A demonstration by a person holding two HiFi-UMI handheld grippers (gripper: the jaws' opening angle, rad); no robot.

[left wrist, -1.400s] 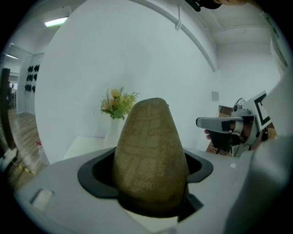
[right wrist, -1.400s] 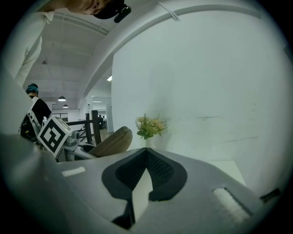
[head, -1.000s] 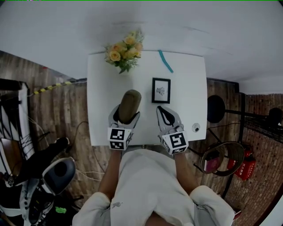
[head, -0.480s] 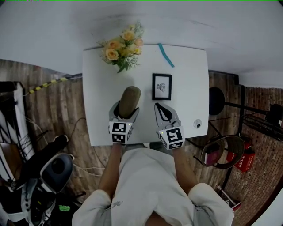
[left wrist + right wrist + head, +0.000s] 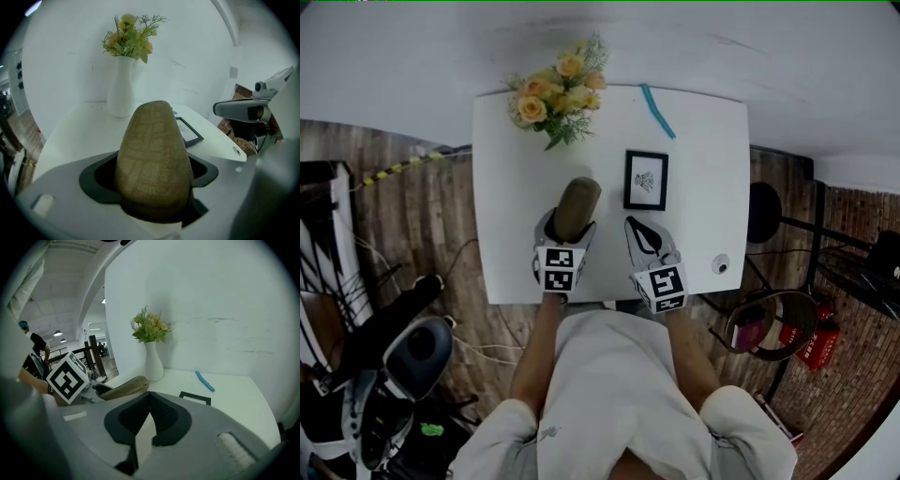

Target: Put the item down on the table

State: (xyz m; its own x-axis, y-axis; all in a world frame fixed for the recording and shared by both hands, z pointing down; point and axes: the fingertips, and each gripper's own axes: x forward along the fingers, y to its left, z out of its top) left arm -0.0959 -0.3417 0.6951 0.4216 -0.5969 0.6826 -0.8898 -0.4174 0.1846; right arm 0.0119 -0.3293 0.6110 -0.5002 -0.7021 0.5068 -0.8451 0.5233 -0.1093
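Observation:
A tan, checked, cone-shaped item [image 5: 578,204] pokes forward out of my left gripper [image 5: 571,231], whose jaws are shut on its wide end just above the near half of the white table [image 5: 512,204]. Seen from the left gripper view, the item [image 5: 153,154] fills the gap between the dark pads. My right gripper [image 5: 643,235] hovers beside it over the table's near edge, shut with nothing held; its pads meet at the tip [image 5: 149,396]. From the right gripper view the item [image 5: 123,386] shows at the left.
A white vase of yellow flowers [image 5: 554,92] stands at the table's far left, with a blue stick [image 5: 657,111] at the far edge. A small black picture frame [image 5: 646,180] lies just ahead of the right gripper. A small round object [image 5: 719,265] sits by the right edge.
Both grippers have sunk toward the table top, the left one still shut on the tan item. The right gripper stays shut and empty.

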